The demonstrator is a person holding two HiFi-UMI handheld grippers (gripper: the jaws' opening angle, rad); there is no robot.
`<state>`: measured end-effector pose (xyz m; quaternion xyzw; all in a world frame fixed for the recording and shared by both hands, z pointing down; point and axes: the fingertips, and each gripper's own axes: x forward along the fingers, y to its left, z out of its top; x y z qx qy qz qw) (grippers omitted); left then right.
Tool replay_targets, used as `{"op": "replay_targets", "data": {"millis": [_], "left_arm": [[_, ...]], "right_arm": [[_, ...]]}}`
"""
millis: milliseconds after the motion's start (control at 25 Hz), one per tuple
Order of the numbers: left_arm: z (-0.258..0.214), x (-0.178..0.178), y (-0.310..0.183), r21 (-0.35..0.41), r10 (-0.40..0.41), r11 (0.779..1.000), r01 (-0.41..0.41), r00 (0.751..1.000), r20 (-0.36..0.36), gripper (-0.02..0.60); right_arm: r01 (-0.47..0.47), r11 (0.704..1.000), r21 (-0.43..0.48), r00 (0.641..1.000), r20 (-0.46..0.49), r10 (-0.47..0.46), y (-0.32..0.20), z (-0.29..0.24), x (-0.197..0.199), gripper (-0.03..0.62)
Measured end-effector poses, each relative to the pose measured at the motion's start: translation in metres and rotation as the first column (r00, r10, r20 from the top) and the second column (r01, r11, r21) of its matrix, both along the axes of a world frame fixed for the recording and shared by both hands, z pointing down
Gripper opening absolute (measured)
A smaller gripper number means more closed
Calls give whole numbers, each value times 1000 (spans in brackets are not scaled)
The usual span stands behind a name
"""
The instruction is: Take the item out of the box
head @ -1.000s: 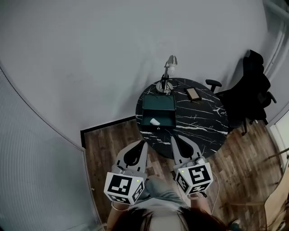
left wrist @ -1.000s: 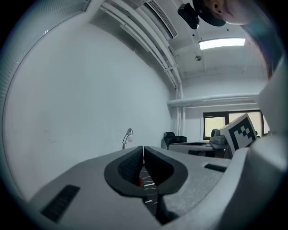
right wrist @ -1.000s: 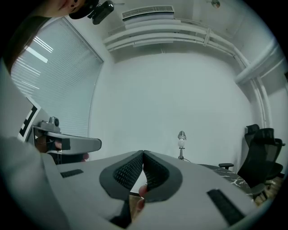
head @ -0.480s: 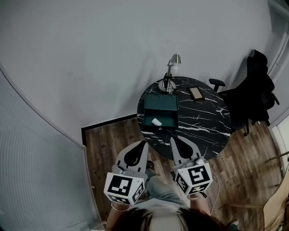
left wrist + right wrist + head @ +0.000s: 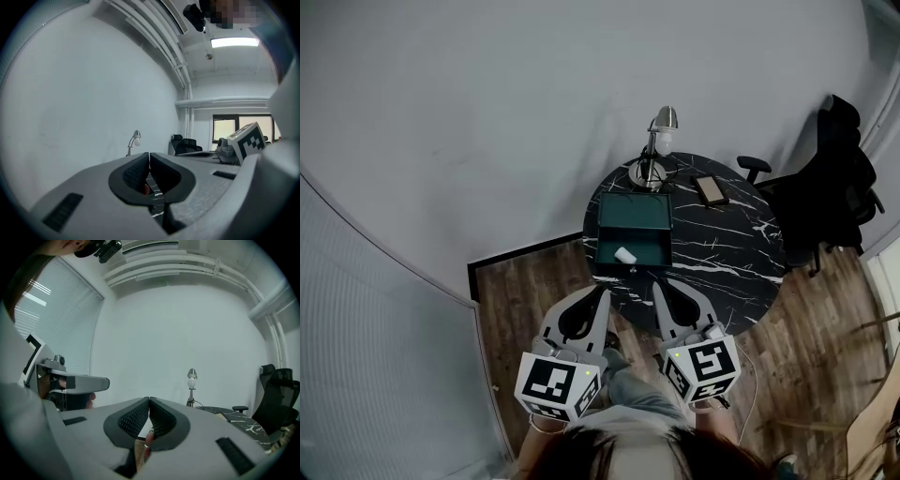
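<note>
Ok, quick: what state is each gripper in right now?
Left gripper: closed, holding nothing.
Right gripper: closed, holding nothing.

Your worktop (image 5: pixel 722 253): black marble w/ white veins. On it the box (image 5: pixel 631 214) is dark green, and the item (image 5: pixel 623 254) inside is white. The lamp (image 5: pixel 665 118) is silver w/ a white bulb (image 5: pixel 191 378). Small slab (image 5: pixel 709 189) nearby: tan, dark edge. The chair (image 5: pixel 834 178) is black. The floor (image 5: pixel 534 291) is brown wood planks; the wall (image 5: pixel 487 112) is plain pale grey. Your left tongs (image 5: pixel 600 294) & right tongs (image 5: pixel 657 285): grey shells, black dimpled pads (image 5: pixel 136 171), white cubes (image 5: pixel 553 386) w/ black square markers.
</note>
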<state>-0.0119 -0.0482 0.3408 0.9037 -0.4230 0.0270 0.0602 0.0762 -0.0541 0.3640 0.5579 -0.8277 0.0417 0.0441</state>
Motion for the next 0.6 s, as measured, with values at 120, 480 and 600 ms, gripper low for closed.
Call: {"op": "replay_targets", "data": {"millis": [120,480,600], "left_arm": [[0,3,-12,-1,12,1000,-12,1000,12,12],[0,5,-57,-4,32,999,-32,999,17,12],[2,5,-71,-9,35,999,-34,999,17,11]], "right_arm": [[6,1000,-11,1000,-5,-6,-10,3,-1,25],[28,999,-35,999,-27,-29,-49,12,-9,25],[33,998,-52,999,-35,-35,-63,17,-10,25]]}}
